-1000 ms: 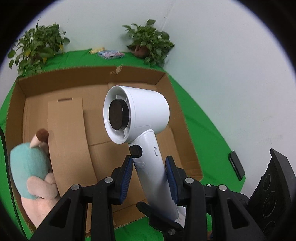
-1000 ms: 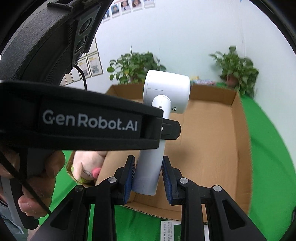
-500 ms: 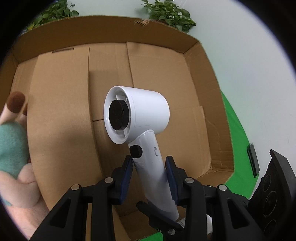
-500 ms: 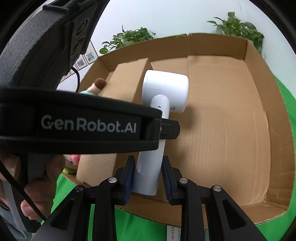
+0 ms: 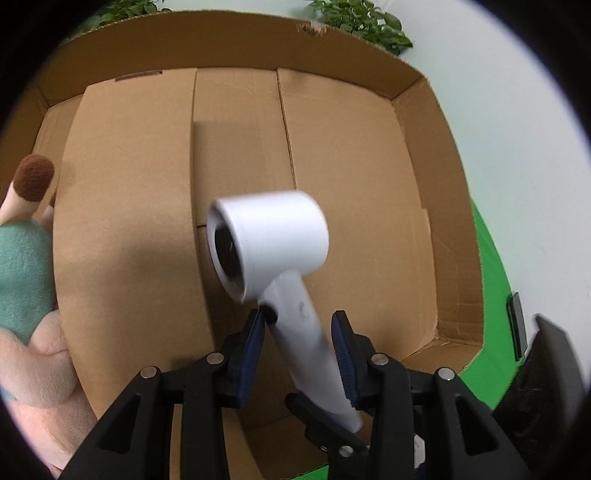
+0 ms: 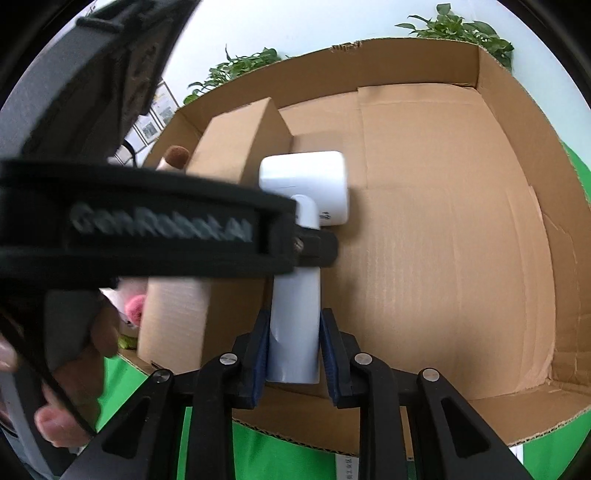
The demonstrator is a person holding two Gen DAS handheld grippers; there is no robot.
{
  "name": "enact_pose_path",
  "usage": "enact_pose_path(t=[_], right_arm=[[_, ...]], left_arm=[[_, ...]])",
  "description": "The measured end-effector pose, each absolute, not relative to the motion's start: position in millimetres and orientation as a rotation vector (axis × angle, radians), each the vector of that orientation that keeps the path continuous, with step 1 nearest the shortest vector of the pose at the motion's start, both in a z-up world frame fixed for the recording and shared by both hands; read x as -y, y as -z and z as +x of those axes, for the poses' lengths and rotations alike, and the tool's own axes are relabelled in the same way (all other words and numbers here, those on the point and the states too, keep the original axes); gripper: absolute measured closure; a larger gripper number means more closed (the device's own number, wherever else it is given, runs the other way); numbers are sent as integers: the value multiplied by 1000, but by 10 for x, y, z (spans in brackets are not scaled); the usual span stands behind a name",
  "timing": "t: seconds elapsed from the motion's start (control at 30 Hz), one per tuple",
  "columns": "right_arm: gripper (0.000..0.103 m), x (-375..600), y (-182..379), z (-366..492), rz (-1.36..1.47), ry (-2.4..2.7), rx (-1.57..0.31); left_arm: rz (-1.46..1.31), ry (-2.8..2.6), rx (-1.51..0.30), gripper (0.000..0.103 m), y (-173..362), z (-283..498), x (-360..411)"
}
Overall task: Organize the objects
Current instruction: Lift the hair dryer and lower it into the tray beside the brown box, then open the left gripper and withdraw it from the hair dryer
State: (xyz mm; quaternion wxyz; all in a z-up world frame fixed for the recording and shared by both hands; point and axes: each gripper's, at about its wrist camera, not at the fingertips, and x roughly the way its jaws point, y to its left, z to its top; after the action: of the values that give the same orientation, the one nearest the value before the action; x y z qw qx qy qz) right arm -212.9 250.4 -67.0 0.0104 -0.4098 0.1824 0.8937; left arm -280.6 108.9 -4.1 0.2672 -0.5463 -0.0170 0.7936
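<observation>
A white hair dryer [image 5: 273, 236] hangs over the open cardboard box [image 5: 332, 140], its head tilted and blurred. In the left wrist view my left gripper [image 5: 299, 343] has its jaws spread, with gaps on both sides of the handle. In the right wrist view my right gripper [image 6: 293, 343] is shut on the lower handle of the hair dryer [image 6: 299, 295]; the left gripper's body crosses in front of it. A plush toy [image 5: 22, 273] with a teal body lies at the box's left side.
An inner cardboard flap [image 6: 236, 147] stands up in the box's left half. Potted plants [image 5: 362, 22] stand behind the box on green cloth [image 5: 491, 295]. A small dark object [image 5: 517, 325] lies on the cloth at right. A white wall is behind.
Both grippers moved the hair dryer forward and down into the box. The left jaws opened off the handle, and the dryer's head tipped to the right.
</observation>
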Motion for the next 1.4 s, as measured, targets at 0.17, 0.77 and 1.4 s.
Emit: enact_pose_path(t=[0.17,0.77,1.4], right_arm=[[75,-2503,757,-2186,-1341,-2765,-636],[81,-2333,849,-2584,-1400,-2701,-566],[1,-1918,-68,-1567,-1055,-2755,-177]], left_arm=[[-1455,-2149,60,66,-28,-2799,-1045],[-1323,-2248,134,66,-359,-2553,-483],[-737,-2823,-119,19,-718,-1336,-223]])
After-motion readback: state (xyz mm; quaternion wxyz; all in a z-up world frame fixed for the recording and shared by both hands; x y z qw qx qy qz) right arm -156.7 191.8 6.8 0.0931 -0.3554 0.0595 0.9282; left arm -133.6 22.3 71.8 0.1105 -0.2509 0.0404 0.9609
